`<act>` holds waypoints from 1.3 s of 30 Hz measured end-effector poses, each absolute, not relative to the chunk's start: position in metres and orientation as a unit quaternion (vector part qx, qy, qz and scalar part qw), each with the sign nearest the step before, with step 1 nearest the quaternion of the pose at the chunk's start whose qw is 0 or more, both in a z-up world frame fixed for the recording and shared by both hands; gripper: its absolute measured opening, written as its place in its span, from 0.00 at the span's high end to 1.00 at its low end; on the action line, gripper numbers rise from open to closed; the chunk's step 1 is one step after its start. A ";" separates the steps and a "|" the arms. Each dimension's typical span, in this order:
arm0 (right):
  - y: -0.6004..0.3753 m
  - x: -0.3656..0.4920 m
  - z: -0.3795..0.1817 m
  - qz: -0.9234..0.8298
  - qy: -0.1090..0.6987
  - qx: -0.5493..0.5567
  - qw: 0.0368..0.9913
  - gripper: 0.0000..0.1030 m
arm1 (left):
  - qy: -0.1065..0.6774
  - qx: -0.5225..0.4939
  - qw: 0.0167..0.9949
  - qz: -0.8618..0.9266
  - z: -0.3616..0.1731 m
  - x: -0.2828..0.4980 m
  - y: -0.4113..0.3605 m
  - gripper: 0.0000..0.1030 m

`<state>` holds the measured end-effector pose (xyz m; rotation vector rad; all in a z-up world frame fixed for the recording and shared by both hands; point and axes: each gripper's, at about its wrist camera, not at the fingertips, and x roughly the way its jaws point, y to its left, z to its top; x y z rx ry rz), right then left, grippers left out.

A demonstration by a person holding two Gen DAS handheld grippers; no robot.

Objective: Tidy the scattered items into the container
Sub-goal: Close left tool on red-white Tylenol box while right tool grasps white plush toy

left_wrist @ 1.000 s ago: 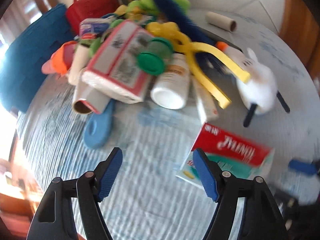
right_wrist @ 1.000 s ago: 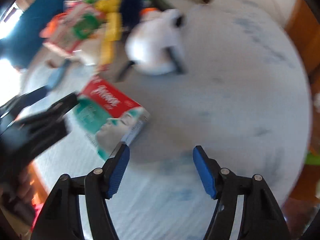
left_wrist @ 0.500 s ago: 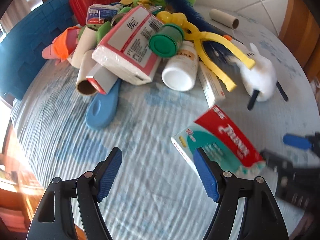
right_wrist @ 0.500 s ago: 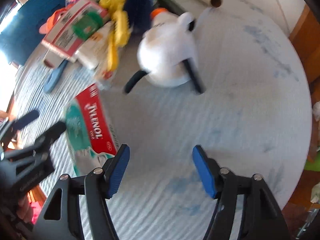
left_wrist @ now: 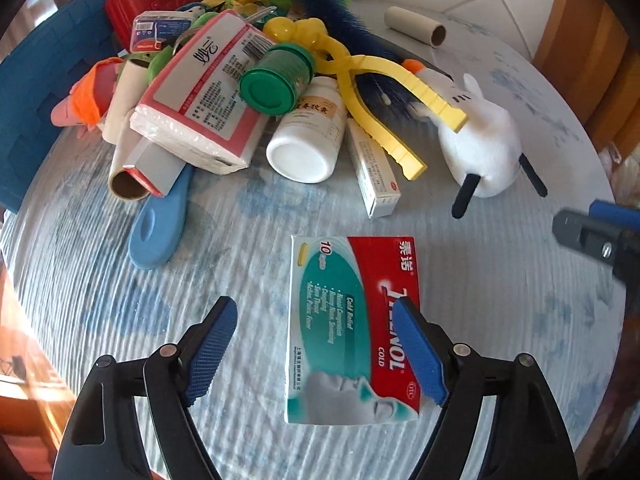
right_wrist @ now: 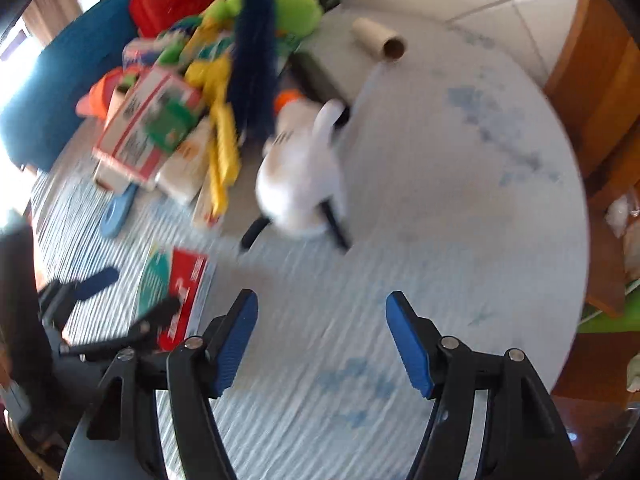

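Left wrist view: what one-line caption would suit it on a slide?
Open left tongs hover over a Tylenol Cold box lying flat on the round table, before a heap of clutter.

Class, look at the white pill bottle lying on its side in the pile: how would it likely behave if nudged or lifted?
The white pill bottle is round and lying down, so it would probably roll. Its smooth plastic may slip. The green-lidded jar leaning on it could tumble.

Right-wrist view of toy pile [right_wrist: 208, 112] motion-blurred
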<state>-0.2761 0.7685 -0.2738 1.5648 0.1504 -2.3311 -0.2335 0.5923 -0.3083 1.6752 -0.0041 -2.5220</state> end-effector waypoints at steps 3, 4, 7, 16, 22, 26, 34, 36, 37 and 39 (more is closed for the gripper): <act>0.759 -0.302 -0.266 -0.824 0.056 0.541 0.161 0.36 | 0.005 0.548 0.045 -0.835 -0.307 -0.241 0.594 0.38; 0.756 -0.308 -0.267 -0.825 0.055 0.538 0.164 0.36 | 0.003 0.546 0.046 -0.837 -0.307 -0.245 0.593 0.38; 0.748 -0.320 -0.265 -0.824 0.054 0.536 0.178 0.35 | 0.004 0.548 0.049 -0.835 -0.308 -0.257 0.588 0.31; 0.719 -0.339 -0.302 -0.792 0.067 0.568 0.214 0.51 | 0.003 0.567 0.045 -0.822 -0.308 -0.257 0.596 0.27; 0.751 -0.298 -0.300 -0.775 0.072 0.592 0.208 0.51 | 0.001 0.577 0.041 -0.815 -0.308 -0.246 0.600 0.27; 0.775 -0.266 -0.303 -0.760 0.074 0.612 0.204 0.51 | 0.005 0.576 0.042 -0.817 -0.311 -0.244 0.604 0.21; 0.781 -0.265 -0.302 -0.782 0.059 0.591 0.186 0.33 | 0.000 0.582 0.044 -0.812 -0.328 -0.249 0.620 0.28; 0.778 -0.268 -0.306 -0.784 0.056 0.590 0.186 0.33 | 0.009 0.580 0.038 -0.814 -0.326 -0.250 0.621 0.49; 0.776 -0.268 -0.309 -0.783 0.058 0.590 0.187 0.33 | 0.011 0.579 0.037 -0.815 -0.325 -0.251 0.622 0.67; 0.777 -0.266 -0.314 -0.780 0.064 0.593 0.190 0.40 | 0.010 0.579 0.038 -0.814 -0.324 -0.252 0.624 0.81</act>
